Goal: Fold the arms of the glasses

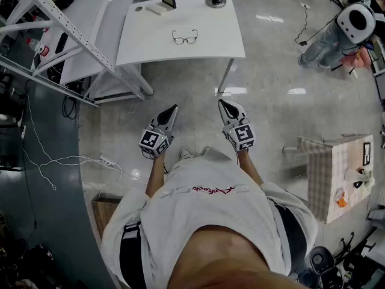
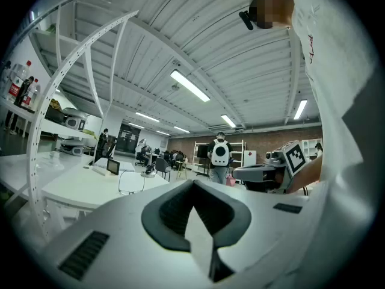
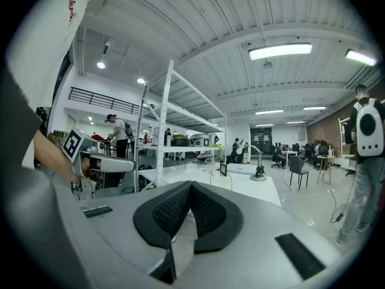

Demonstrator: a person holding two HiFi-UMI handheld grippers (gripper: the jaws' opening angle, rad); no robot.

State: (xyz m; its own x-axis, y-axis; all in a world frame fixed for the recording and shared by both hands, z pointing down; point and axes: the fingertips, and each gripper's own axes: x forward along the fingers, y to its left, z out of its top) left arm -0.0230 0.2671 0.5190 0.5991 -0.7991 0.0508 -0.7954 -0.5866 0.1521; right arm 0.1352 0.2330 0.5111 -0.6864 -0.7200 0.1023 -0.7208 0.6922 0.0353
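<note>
While the person stands on the floor well back from the white tabletop (image 1: pixel 210 38), the task is not really under way; this looks like the approach before any contact. The glasses (image 1: pixel 184 38) lie alone near the middle of that tabletop, lenses toward the person, well apart from a small standing screen (image 1: pixel 168 0) and a round-based fixture (image 1: pixel 215 0) at the far edge. At this distance the arms of the glasses are too fine to read, so I cannot tell how far they are spread.

The left gripper (image 1: pixel 172 110) and the right gripper (image 1: pixel 223 103) are held side by side at waist height, pointing forward toward the tabletop. Each gripper's own view shows its two dark pads pressed together with nothing between them, so both are fully closed and empty.

I judge the next move calls for stepping up to the tabletop, bringing both grippers down over the glasses and opening the jaws. One gripper would probably have to steady the frame at the front while the other takes an arm near its tip and swings it inward. Thin wire arms may slip or skate on the smooth surface, so a light, low pinch seems wise.
</note>
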